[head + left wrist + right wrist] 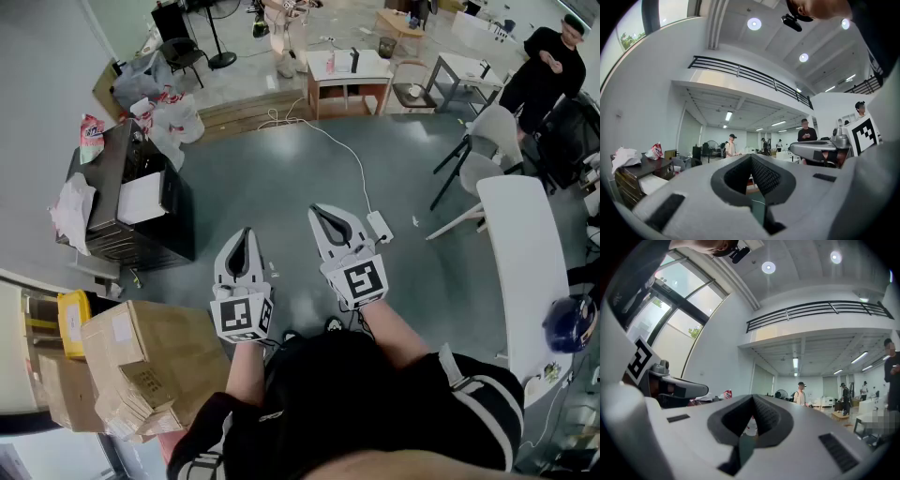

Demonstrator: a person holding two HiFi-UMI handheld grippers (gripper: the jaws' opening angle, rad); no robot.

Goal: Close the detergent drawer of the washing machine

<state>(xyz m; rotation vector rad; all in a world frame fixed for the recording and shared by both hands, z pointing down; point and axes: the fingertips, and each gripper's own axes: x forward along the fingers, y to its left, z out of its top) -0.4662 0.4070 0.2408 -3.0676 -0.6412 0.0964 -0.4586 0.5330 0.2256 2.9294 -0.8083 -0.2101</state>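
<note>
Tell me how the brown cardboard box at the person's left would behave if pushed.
The cardboard box has flat faces, so it would probably slide, not roll. Its ragged near edge might buckle under pressure. Its weight is unclear: the contents are hidden.

No word or number can be read. The left gripper (pixel 246 232) and the right gripper (pixel 319 214) each carry a black-and-white square pattern on the cube, without letters: left marker (pixel 241 317), right marker (pixel 364 279). A red-and-white bag (pixel 91 139), well to the left of the left gripper and ahead of it, bears print too small to make out. The box (pixel 141 361) just left of the left gripper has a pale label (pixel 120 328) and a dark stamp, both illegible
</note>
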